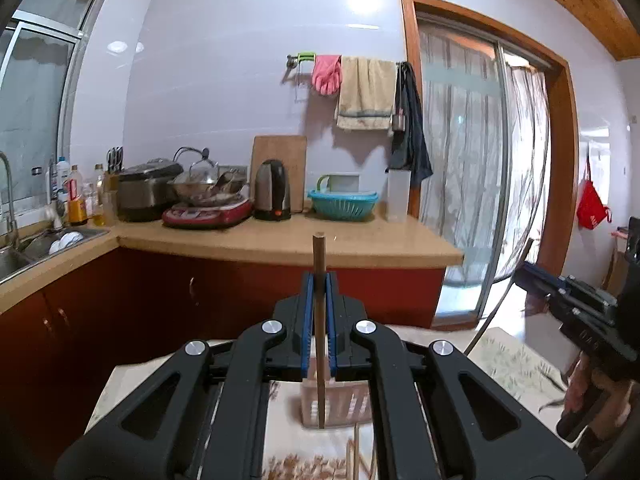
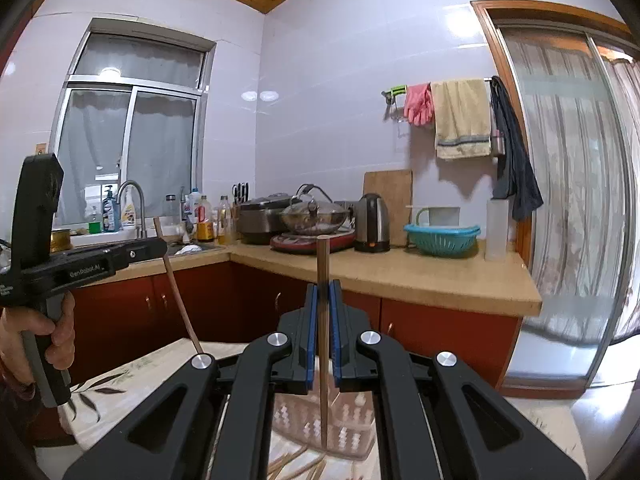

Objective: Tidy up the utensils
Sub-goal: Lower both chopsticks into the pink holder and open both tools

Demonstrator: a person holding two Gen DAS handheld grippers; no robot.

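My left gripper (image 1: 319,280) is shut on a brown wooden chopstick (image 1: 319,254) that stands upright between its blue pads, its lower end over a pale perforated plastic utensil basket (image 1: 340,404). My right gripper (image 2: 323,292) is likewise shut on a second upright chopstick (image 2: 323,260), whose tip hangs over the same basket (image 2: 352,420). Each gripper shows in the other's view: the right one (image 1: 522,274) with its slanted chopstick (image 1: 494,308), the left one (image 2: 160,246) with its chopstick (image 2: 180,300). More loose chopsticks (image 2: 288,464) lie on the floral tablecloth (image 2: 120,376).
Beyond the table runs an L-shaped wooden counter (image 1: 280,240) over red cabinets, carrying a kettle (image 1: 273,190), a teal colander (image 1: 343,202), a cooker with a pan (image 1: 206,210) and bottles. The sink (image 1: 48,240) is at the left, a sliding glass door (image 1: 480,160) at the right.
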